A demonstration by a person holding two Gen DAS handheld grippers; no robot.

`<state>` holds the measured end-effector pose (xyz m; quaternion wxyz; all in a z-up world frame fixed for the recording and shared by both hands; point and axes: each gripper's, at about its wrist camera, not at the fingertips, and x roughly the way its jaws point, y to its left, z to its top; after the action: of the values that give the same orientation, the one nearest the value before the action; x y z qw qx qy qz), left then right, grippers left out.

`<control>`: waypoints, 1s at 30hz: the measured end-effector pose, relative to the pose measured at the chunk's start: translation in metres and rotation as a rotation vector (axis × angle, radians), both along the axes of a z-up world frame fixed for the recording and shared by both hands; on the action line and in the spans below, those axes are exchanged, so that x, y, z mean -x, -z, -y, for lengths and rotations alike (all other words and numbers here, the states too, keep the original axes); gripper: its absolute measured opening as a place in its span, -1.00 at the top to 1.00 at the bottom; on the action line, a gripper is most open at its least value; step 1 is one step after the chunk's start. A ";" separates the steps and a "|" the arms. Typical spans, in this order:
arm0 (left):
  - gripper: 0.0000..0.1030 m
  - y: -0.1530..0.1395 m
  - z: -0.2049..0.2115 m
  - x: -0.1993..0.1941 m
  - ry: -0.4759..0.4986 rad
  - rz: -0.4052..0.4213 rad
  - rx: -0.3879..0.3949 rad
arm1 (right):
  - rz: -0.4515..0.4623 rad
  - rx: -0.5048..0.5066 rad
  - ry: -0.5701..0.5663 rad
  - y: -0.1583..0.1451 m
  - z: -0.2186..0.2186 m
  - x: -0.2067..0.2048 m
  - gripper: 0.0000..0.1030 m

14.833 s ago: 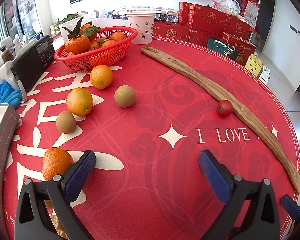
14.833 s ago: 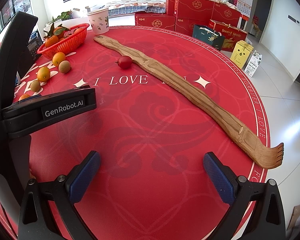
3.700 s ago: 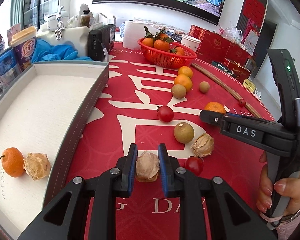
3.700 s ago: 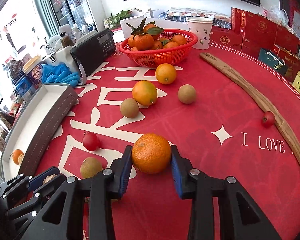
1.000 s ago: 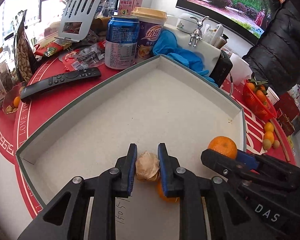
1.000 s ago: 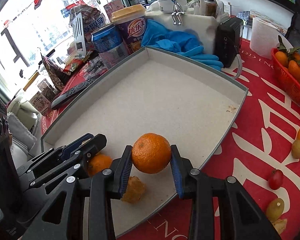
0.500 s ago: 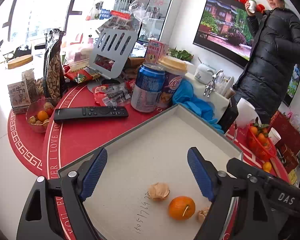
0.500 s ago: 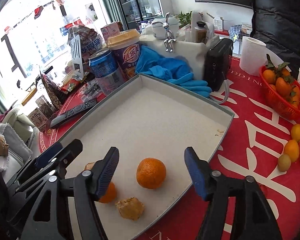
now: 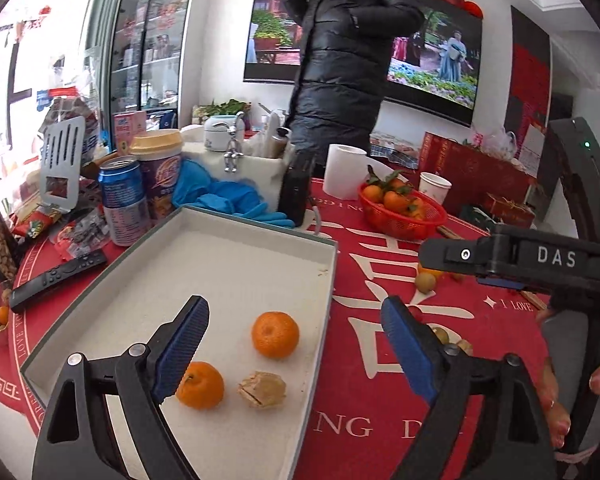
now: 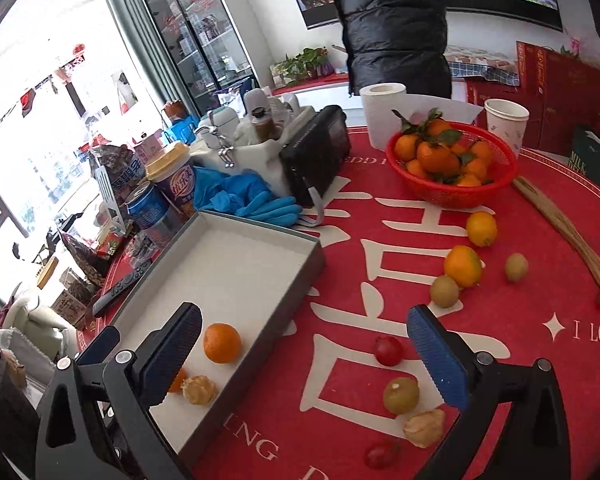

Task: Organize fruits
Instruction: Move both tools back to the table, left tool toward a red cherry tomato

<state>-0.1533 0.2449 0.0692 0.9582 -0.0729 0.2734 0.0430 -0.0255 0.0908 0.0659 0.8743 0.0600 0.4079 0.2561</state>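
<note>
Both our left gripper (image 9: 294, 350) and right gripper (image 10: 304, 356) have just been opening and now gape wide, with nothing between the jaws. Three fruits lie in the tray (image 9: 260, 256) at its six o'clock end: the big orange (image 9: 275, 334), the small orange (image 9: 200, 385) and the husked fruit (image 9: 262, 389). We judge most of the work remains: loose fruits (image 10: 462, 266) dot the red cloth (image 10: 340, 400) from one to five o'clock of the tray.

Left gripper (image 9: 296, 344) jaws just opened, empty; two oranges (image 9: 275, 334), husked fruit (image 9: 262, 389) in tray (image 9: 256, 216)

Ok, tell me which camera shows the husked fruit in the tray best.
The left wrist view: the husked fruit lies whole and unobstructed on the tray floor, beside two oranges. In the right wrist view it appears smaller, low in the frame, close beside that gripper's left finger.
</note>
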 end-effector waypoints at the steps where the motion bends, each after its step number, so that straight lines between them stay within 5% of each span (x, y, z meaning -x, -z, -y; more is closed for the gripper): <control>1: -0.75 0.002 0.007 -0.001 0.028 -0.009 -0.001 | -0.013 0.000 0.021 0.003 0.011 -0.001 -1.00; 13: -0.75 0.035 0.073 -0.019 0.249 -0.172 -0.036 | -0.149 0.132 0.314 0.055 0.128 0.000 -1.00; 25: -0.75 0.059 0.127 -0.042 0.356 -0.317 -0.169 | -0.133 0.266 0.246 0.069 0.136 0.007 -1.00; 30: -0.33 0.062 0.130 -0.059 0.358 -0.370 -0.126 | -0.114 0.370 0.235 0.075 0.127 0.008 -1.00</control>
<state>-0.0947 0.1153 0.0071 0.8869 0.0458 0.4492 -0.0977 -0.0340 -0.0361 -0.0091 0.8697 -0.0398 0.4871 0.0695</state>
